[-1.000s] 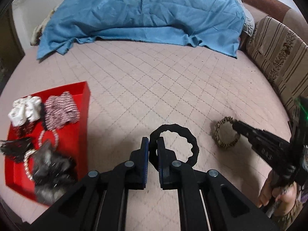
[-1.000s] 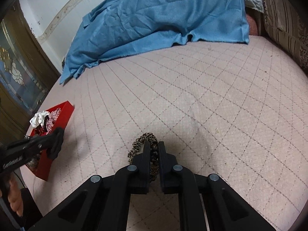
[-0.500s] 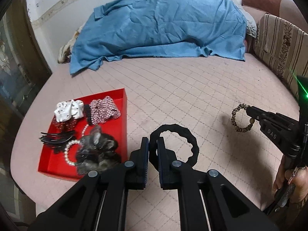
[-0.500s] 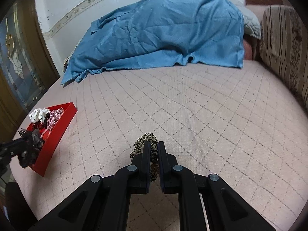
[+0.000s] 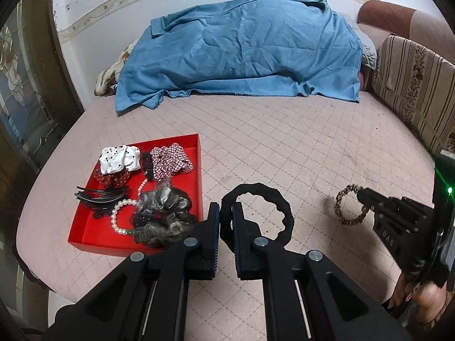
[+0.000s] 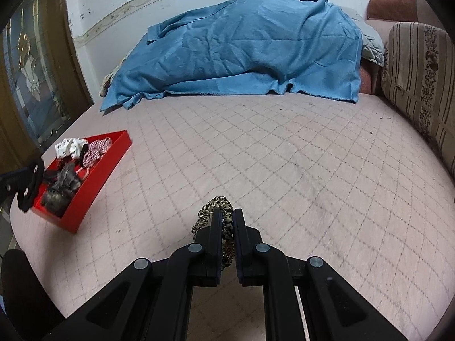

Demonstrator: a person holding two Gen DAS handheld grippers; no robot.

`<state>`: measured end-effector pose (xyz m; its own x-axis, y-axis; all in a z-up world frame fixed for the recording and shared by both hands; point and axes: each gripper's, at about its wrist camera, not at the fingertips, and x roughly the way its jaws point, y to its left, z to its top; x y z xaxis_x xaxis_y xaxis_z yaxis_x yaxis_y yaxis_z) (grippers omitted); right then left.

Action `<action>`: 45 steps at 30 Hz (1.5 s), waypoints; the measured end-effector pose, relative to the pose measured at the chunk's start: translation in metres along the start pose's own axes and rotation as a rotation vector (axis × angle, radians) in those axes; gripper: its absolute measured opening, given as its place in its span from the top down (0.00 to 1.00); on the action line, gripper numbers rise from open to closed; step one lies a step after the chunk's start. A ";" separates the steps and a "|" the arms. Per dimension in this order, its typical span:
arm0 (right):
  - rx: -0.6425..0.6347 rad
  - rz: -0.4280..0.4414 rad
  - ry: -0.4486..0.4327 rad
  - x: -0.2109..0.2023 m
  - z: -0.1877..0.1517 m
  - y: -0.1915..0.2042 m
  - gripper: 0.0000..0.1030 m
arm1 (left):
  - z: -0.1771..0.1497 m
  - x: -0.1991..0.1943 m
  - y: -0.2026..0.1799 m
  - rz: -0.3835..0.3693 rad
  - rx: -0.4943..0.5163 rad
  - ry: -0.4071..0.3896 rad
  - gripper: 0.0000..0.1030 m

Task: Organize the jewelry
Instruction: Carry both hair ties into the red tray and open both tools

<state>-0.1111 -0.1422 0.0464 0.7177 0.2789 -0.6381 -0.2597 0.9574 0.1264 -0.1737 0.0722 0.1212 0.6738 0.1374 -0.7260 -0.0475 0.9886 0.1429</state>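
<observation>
Gripping a black scalloped hair ring [image 5: 257,213] between nearly closed jaws, the left gripper [image 5: 226,221] hangs in the air just right of a red tray [image 5: 199,153] that sits on a pink quilted bed [image 5: 284,142]. The right gripper [image 6: 226,227] is likewise clamped narrow on a leopard-print scrunchie [image 6: 219,204], held above the bed well to the right of the tray; from the left wrist view that scrunchie hangs as a loop off the tips of the right gripper. Both pieces appear to be mid-carry, so the step in hand looks like delivery to the tray. The tray already holds a white dotted scrunchie [image 5: 119,160], a red checked scrunchie [image 5: 170,160], a black claw clip [image 5: 99,196], a pearl bracelet [image 5: 119,213] and a grey gauzy scrunchie [image 5: 162,216]. Next, each gripper probably needs to travel left over the tray wall, find a bare patch of red, then open to drop its ring without snagging the pearls. White letters on the right gripper's side may read "DAS", though they are small and skewed. Beyond lie a blue blanket [image 5: 241,51] and a striped cushion [image 5: 412,79].
</observation>
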 end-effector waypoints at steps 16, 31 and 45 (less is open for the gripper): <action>-0.105 0.014 -0.017 -0.027 -0.001 0.051 0.92 | -0.010 -0.012 0.036 -0.012 -0.078 -0.031 0.92; -0.180 0.124 -0.040 -0.052 0.025 0.119 0.92 | -0.023 -0.025 0.086 0.013 -0.171 -0.073 0.92; -0.233 0.193 -0.060 -0.064 0.043 0.159 0.92 | -0.028 -0.035 0.105 0.037 -0.198 -0.108 0.92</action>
<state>-0.1704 -0.0043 0.1398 0.6757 0.4647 -0.5723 -0.5313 0.8451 0.0588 -0.2235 0.1734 0.1428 0.7434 0.1768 -0.6450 -0.2104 0.9773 0.0254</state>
